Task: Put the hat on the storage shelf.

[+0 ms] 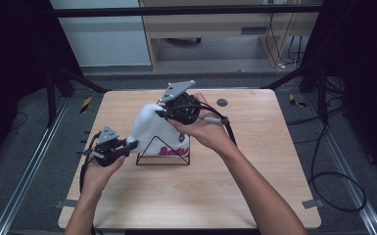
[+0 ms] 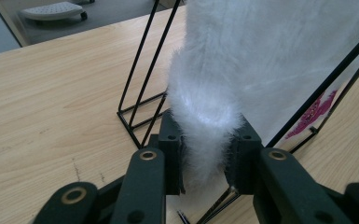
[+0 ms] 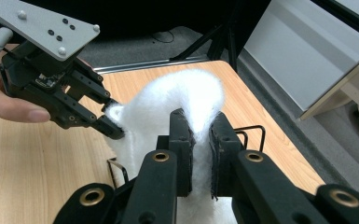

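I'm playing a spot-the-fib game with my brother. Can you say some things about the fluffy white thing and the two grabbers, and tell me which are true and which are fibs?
1. Both grippers are pinching the fluffy white cloth. True: the left gripper and the right gripper each have white fluff squeezed between their jaws.
2. The cloth hangs over a black wire stand. True.
3. The writing on the cloth is blue. False: it is pinkish red.
4. The table is made of shiny metal. False: its top is light wood.
5. The left gripper is lying on the table by itself. False: a hand holds it.
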A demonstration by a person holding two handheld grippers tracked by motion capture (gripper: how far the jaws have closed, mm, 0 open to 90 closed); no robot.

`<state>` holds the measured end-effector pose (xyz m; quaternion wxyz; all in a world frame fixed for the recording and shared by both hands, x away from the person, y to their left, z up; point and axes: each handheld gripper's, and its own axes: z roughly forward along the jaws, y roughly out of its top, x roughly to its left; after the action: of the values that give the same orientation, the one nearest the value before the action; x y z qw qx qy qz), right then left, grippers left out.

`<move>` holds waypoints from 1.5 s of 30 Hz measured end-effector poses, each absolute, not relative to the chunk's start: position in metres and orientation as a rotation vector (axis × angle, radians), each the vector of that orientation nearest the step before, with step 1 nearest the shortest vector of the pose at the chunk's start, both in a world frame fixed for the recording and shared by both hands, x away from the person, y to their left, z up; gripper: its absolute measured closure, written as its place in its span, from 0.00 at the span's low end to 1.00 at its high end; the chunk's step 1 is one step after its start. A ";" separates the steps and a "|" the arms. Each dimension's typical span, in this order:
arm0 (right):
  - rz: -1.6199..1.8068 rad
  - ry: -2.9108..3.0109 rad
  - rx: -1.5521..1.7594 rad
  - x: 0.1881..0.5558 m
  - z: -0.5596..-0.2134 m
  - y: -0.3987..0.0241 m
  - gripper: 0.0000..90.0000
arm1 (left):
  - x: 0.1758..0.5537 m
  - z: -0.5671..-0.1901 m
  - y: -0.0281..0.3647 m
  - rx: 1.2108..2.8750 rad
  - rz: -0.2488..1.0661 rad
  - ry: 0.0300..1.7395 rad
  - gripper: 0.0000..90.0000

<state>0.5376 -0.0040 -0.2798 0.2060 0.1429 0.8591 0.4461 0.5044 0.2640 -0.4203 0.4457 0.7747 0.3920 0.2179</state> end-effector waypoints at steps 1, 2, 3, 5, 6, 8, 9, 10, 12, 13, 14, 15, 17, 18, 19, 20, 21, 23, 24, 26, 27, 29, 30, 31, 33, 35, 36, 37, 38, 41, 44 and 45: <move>1.244 2.395 0.399 0.538 -0.280 -0.004 0.91 | 0.504 -0.421 0.264 1.918 0.539 0.973 0.79; 1.244 2.396 0.401 0.537 -0.281 -0.003 0.91 | 0.504 -0.422 0.264 1.918 0.539 0.974 0.79; 1.243 2.399 0.401 0.537 -0.281 -0.003 0.91 | 0.504 -0.423 0.264 1.920 0.539 0.975 0.78; 1.236 2.406 0.396 0.537 -0.283 -0.002 0.91 | 0.504 -0.425 0.264 1.920 0.534 0.978 0.78; 1.237 2.408 0.399 0.537 -0.284 -0.001 0.91 | 0.504 -0.426 0.264 1.923 0.532 0.980 0.78; 1.232 2.412 0.396 0.537 -0.285 -0.001 0.91 | 0.504 -0.428 0.265 1.925 0.528 0.984 0.78; 1.229 2.417 0.395 0.537 -0.286 0.000 0.91 | 0.504 -0.429 0.265 1.925 0.526 0.988 0.78; 1.226 2.419 0.399 0.536 -0.287 0.001 0.91 | 0.504 -0.429 0.265 1.925 0.526 0.988 0.77; 1.218 2.428 0.398 0.536 -0.289 0.002 0.91 | 0.505 -0.433 0.265 1.927 0.517 0.998 0.77; 1.214 2.427 0.400 0.536 -0.290 0.003 0.91 | 0.505 -0.434 0.266 1.933 0.514 1.000 0.77; 1.212 2.431 0.397 0.536 -0.290 0.004 0.91 | 0.506 -0.435 0.266 1.934 0.512 1.001 0.76; 1.210 2.433 0.397 0.536 -0.291 0.005 0.91 | 0.506 -0.435 0.266 1.935 0.511 1.002 0.76; 1.207 2.437 0.395 0.535 -0.292 0.006 0.91 | 0.506 -0.436 0.266 1.933 0.510 1.007 0.76; 1.207 2.439 0.394 0.535 -0.292 0.007 0.91 | 0.506 -0.437 0.267 1.933 0.507 1.010 0.75; 1.204 2.441 0.391 0.535 -0.292 0.007 0.91 | 0.505 -0.438 0.267 1.932 0.505 1.010 0.75; 1.201 2.444 0.395 0.535 -0.293 0.008 0.91 | 0.505 -0.438 0.267 1.932 0.503 1.012 0.74; 1.198 2.446 0.395 0.534 -0.293 0.009 0.91 | 0.505 -0.439 0.267 1.936 0.500 1.013 0.73; 1.190 2.451 0.395 0.534 -0.295 0.011 0.91 | 0.503 -0.440 0.268 1.932 0.499 1.017 0.71; 1.190 2.451 0.395 0.534 -0.295 0.011 0.91 | 0.503 -0.440 0.268 1.932 0.499 1.017 0.70; 1.176 2.460 0.393 0.534 -0.297 0.014 0.91 | 0.500 -0.441 0.270 1.922 0.498 1.018 0.69; 1.171 2.463 0.389 0.534 -0.297 0.015 0.91 | 0.499 -0.441 0.271 1.918 0.496 1.023 0.68; 1.160 2.471 0.392 0.534 -0.299 0.018 0.91 | 0.498 -0.441 0.273 1.909 0.494 1.026 0.67; 1.160 2.471 0.392 0.534 -0.299 0.018 0.91 | 0.497 -0.440 0.274 1.904 0.495 1.026 0.67; 1.157 2.471 0.388 0.534 -0.300 0.020 0.91 | 0.496 -0.440 0.276 1.898 0.496 1.028 0.67; 1.151 2.478 0.384 0.534 -0.301 0.022 0.91 | 0.494 -0.438 0.279 1.889 0.500 1.032 0.67; 1.150 2.480 0.385 0.534 -0.303 0.023 0.91 | 0.493 -0.437 0.280 1.901 0.515 1.030 0.67; 1.149 2.481 0.385 0.534 -0.303 0.024 0.91 | 0.492 -0.437 0.281 1.903 0.518 1.031 0.67; 1.148 2.482 0.390 0.534 -0.303 0.024 0.91 | 0.492 -0.437 0.281 1.903 0.520 1.031 0.67; 1.148 2.482 0.390 0.534 -0.303 0.024 0.91 | 0.492 -0.437 0.281 1.903 0.520 1.031 0.67; 1.140 2.489 0.389 0.534 -0.304 0.024 0.91 | 0.491 -0.436 0.283 1.896 0.527 1.035 0.66; 1.140 2.489 0.396 0.534 -0.304 0.023 0.91 | 0.491 -0.436 0.285 1.888 0.528 1.044 0.66; 1.139 2.488 0.394 0.534 -0.305 0.023 0.91 | 0.490 -0.436 0.287 1.888 0.533 1.048 0.66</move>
<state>0.5344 0.0232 -0.3046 0.1872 0.1400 0.8841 0.4046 0.4905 0.2865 -0.4359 0.4428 0.7610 0.4226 0.2150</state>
